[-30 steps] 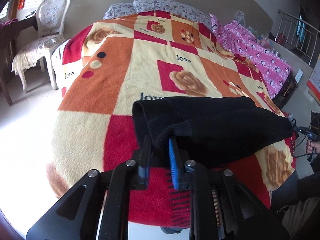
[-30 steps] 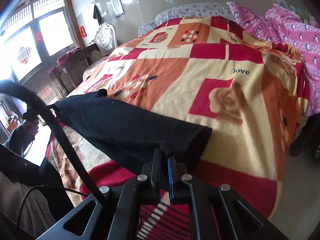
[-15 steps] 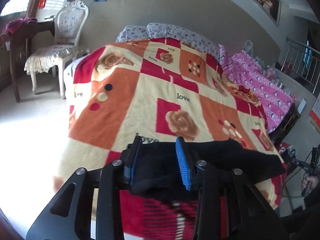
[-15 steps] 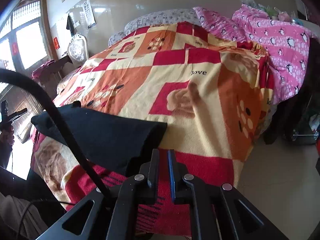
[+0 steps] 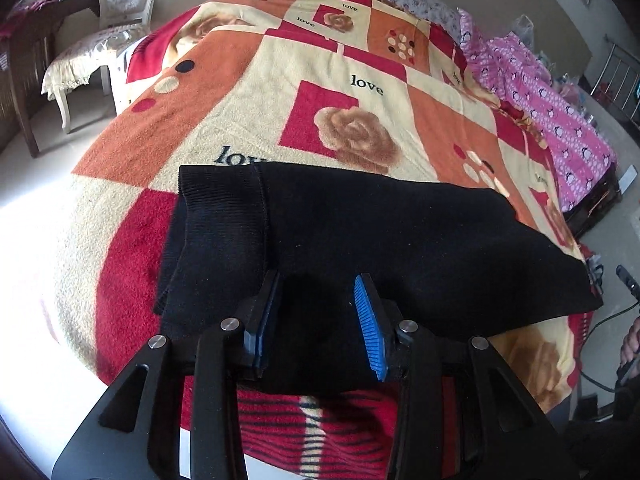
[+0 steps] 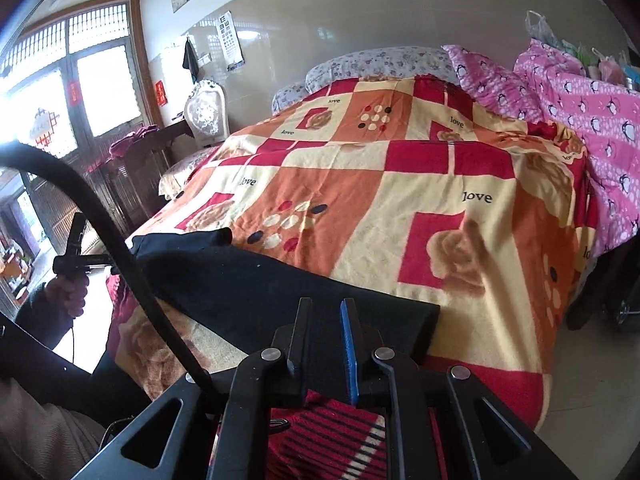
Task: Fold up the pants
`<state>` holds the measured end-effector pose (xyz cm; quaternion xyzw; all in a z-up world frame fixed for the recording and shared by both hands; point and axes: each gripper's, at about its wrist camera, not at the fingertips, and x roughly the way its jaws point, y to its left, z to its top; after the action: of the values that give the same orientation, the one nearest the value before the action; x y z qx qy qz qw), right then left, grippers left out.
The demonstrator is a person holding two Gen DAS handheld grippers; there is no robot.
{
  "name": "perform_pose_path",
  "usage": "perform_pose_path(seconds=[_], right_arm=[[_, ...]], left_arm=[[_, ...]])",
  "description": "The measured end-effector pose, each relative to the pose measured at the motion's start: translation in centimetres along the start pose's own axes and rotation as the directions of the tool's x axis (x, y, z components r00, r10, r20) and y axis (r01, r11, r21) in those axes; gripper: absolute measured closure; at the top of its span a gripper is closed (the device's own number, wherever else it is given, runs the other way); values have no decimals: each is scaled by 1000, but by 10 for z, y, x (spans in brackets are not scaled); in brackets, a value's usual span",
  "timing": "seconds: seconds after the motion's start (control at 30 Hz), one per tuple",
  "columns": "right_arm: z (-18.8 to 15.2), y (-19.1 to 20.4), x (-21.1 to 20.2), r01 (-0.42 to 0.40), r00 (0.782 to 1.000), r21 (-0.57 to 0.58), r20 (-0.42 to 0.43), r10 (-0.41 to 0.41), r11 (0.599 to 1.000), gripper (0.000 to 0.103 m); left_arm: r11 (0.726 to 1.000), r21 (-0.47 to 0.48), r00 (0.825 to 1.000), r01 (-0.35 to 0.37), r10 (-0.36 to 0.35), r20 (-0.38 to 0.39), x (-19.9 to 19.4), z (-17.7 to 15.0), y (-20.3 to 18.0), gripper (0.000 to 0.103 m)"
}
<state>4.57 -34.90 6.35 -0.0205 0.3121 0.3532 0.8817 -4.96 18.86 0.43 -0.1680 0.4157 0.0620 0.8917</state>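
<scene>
Left wrist view shows the pants [image 5: 400,240] pretty well: plain black knit fabric, folded over into a long flat band lying across the near end of the bed. One end has a ribbed section with a stitched seam running down it, and you can see at least two layers stacked there, the edges not quite lined up. The rest is smooth and dark with hardly any wrinkles, tapering off toward the right edge of the bed.

They sit on a fuzzy blanket [image 5: 248,92] with red, orange and cream squares, brown roses and the word "love" printed around.

Left gripper [image 5: 316,320] is over the near edge of the pants with a clear gap between its blue pads. The jaws are closing a bit right now; black fabric shows in the gap but the pads don't look like they're pressing on it.

From the right wrist view, the right gripper [image 6: 324,332] has its jaws only slightly apart and opening. It's over the other end of the pants [image 6: 248,292], near the folded corner, and doesn't seem to be pinching anything. The person's hand [image 6: 68,292] on the other gripper's handle is visible off to the left.

Pink penguin-print bedding [image 6: 580,96] is piled along the far right side.
</scene>
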Motion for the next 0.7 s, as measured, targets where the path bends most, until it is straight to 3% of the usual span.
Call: perform_pose_path(seconds=[0.13, 0.27, 0.43, 0.6, 0.7], right_arm=[[6, 5, 20, -31, 1000, 14, -4, 31, 999, 90], [4, 11, 29, -49, 999, 20, -12, 49, 999, 90], [-6, 6, 24, -30, 999, 53, -13, 31, 998, 90], [-7, -11, 5, 46, 999, 119, 5, -47, 992, 83], [-7, -32, -7, 99, 994, 210, 16, -105, 973, 78]], left_arm=[[990, 98, 994, -105, 103, 22, 22, 22, 0, 80], [977, 173, 991, -126, 117, 60, 44, 46, 8, 81], [929, 306, 974, -210, 169, 154, 57, 54, 0, 81], [952, 266, 972, -154, 97, 213, 42, 36, 17, 81], [948, 249, 962, -196, 136, 239, 29, 24, 27, 80]])
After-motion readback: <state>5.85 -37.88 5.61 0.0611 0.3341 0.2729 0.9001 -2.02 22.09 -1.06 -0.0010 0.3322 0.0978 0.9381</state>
